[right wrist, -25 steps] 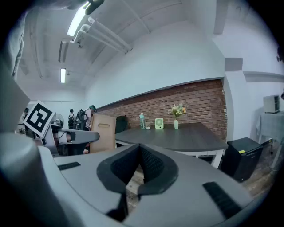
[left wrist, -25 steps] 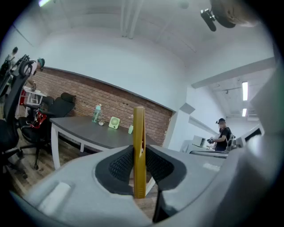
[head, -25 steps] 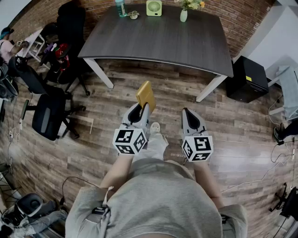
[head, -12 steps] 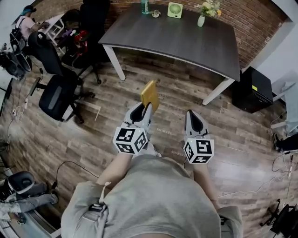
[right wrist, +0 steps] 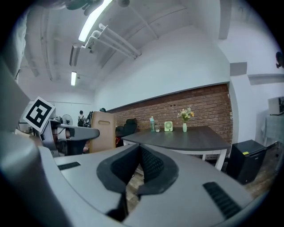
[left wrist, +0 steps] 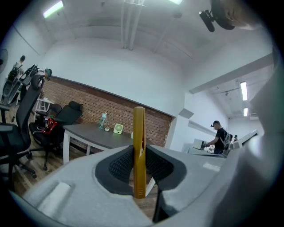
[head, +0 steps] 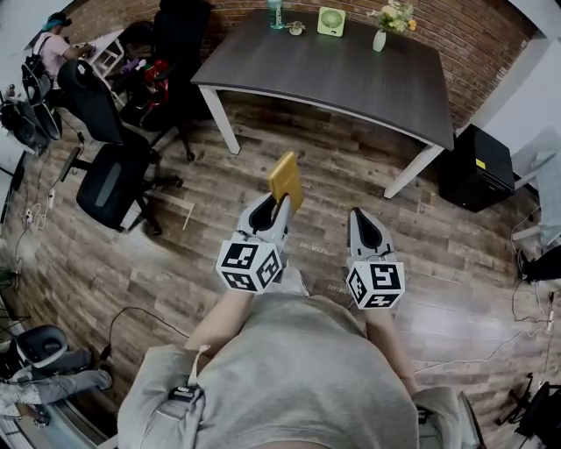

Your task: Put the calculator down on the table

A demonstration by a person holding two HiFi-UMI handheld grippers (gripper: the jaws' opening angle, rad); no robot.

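The calculator, a thin yellow slab, stands on edge between the jaws of the left gripper. The pads press on its two flat faces near the lower end, so most of it sticks out past the fingertips. It hangs in the air above the wood floor, well short of the table. The right gripper is held alongside, jaws closed on each other with nothing between them. The step in hand looks like the carry toward the table, and the set-down is not yet begun. Because the hold is on one end only, the free length can probably lever in the pads, so a firm squeeze and a smooth walk without swinging seem wise. The bare near half of the tabletop is the best target, as the bottle, fan and vase all stand along the far edge. The straight line ahead to the near edge keeps well away from the chair at the left. Over the top, the wrist should roll so that a broad face points down rather than the thin edge. Let go on edge, the slab would likely topple and clatter. It is best lowered until it rests flat, and only then should the jaws part and draw back level. The right gripper need only stay clear.
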